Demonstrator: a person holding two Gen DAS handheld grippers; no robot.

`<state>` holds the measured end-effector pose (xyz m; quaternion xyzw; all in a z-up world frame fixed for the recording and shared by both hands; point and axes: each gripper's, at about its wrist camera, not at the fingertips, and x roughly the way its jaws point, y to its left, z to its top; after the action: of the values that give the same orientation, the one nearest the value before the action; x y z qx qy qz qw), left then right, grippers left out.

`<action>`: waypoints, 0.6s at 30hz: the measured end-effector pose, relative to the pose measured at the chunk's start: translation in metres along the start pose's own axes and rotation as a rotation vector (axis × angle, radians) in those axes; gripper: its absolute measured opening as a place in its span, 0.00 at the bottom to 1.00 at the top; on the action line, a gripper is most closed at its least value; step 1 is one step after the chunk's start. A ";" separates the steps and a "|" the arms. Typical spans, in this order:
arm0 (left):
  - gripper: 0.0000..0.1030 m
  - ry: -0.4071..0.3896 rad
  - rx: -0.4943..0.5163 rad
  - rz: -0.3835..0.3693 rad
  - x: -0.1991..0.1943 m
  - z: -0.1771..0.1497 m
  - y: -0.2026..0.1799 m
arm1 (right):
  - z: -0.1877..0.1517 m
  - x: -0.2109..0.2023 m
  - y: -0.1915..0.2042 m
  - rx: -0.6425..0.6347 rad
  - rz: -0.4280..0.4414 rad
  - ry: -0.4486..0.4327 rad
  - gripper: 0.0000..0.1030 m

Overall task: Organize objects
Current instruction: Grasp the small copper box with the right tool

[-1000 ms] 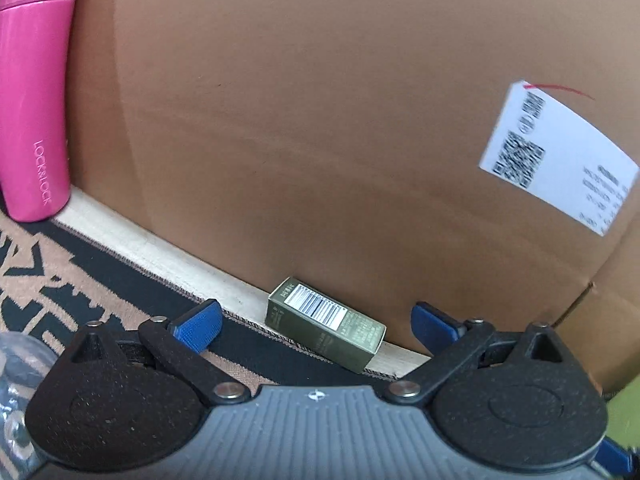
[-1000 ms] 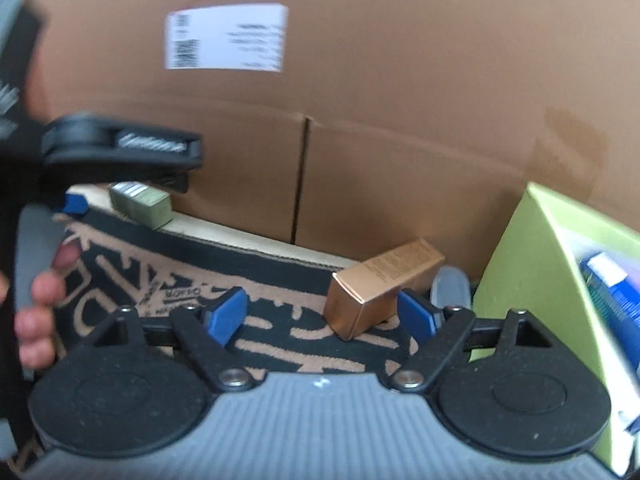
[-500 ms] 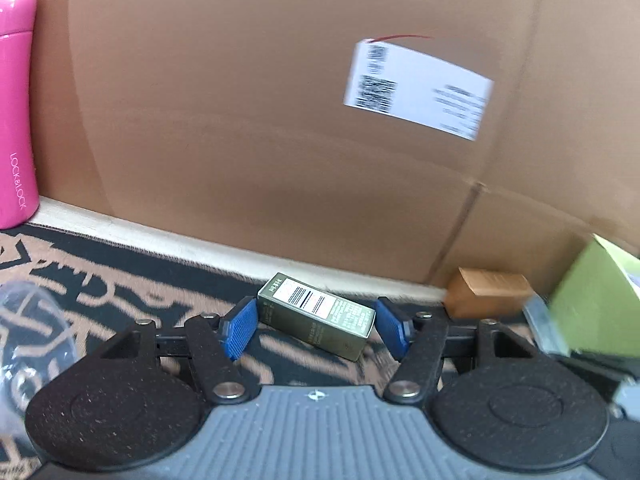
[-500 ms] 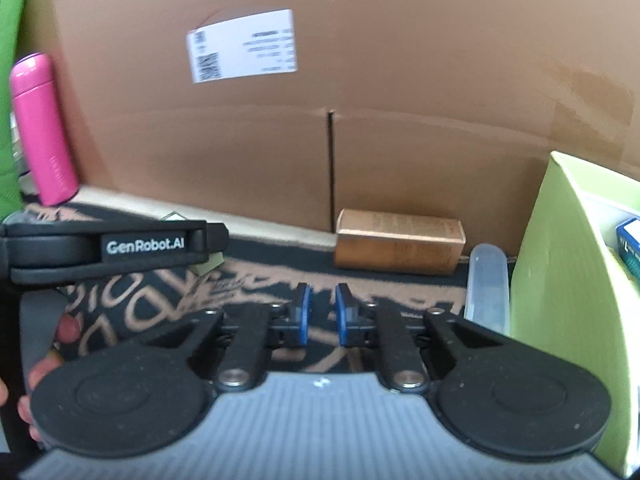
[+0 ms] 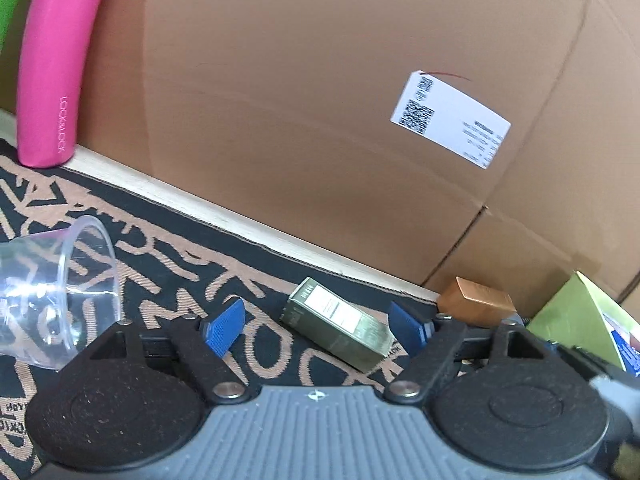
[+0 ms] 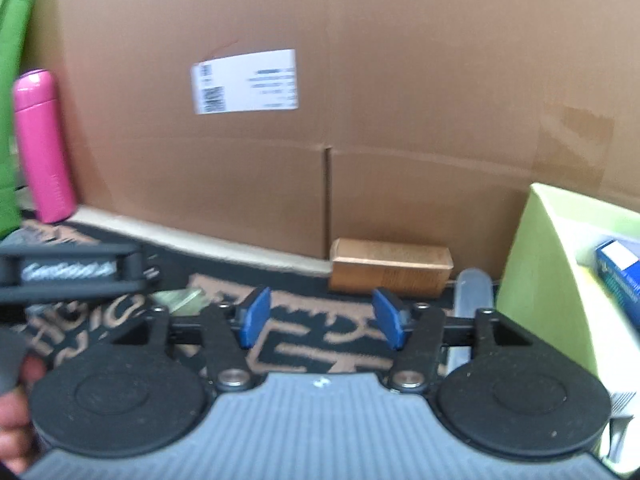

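A small olive-green box [image 5: 338,334] lies on the black and tan patterned mat [image 5: 168,272]. It sits between the jaws of my left gripper [image 5: 316,326], nearer the right pad. The jaws are opening and the blue pads [image 5: 224,326] stand off the box. A copper-brown box [image 6: 390,268] lies against the big cardboard carton [image 6: 360,120], just beyond my right gripper [image 6: 322,318]. That gripper's jaws are opening with only mat between them. The copper-brown box [image 5: 478,302] shows at the right of the left wrist view too, and the olive-green box [image 6: 180,300] peeks out under the left tool.
A pink bottle [image 5: 56,64] stands at the far left by the carton. A clear plastic cup [image 5: 52,296] lies tipped on the mat at left. At right stands a light-green bin [image 6: 556,280] holding a blue box [image 6: 620,272], with a clear tube [image 6: 472,292] beside it.
The left gripper closed in around the olive-green box, drew it off the wall onto the mat, then widened. The right gripper shut and has come open again; the copper-brown box now lies flat against the carton.
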<state>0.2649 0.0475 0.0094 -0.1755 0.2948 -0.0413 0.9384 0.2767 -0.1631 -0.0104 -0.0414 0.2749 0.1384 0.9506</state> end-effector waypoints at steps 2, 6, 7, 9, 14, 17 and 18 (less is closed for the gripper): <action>0.80 -0.003 0.007 0.017 0.000 0.001 -0.001 | 0.005 0.009 0.002 0.032 -0.057 -0.005 0.71; 0.80 -0.006 -0.060 0.028 -0.003 0.005 0.007 | 0.020 0.032 0.007 0.085 -0.126 0.042 0.82; 0.80 -0.006 -0.083 0.025 -0.003 0.006 0.010 | 0.024 0.039 0.009 0.093 -0.148 0.056 0.83; 0.80 -0.003 -0.112 0.015 -0.004 0.008 0.015 | 0.030 0.052 0.012 0.115 -0.184 0.086 0.85; 0.80 0.005 -0.123 0.008 -0.004 0.010 0.017 | 0.024 0.060 0.000 0.158 -0.211 0.106 0.57; 0.80 0.007 -0.097 0.020 -0.005 0.009 0.013 | 0.019 0.046 -0.006 0.102 -0.116 0.097 0.11; 0.80 0.008 -0.090 0.023 -0.005 0.008 0.012 | 0.018 0.042 -0.006 0.071 -0.110 0.097 0.12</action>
<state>0.2655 0.0618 0.0142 -0.2138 0.3020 -0.0180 0.9288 0.3218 -0.1562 -0.0181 -0.0295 0.3227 0.0743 0.9431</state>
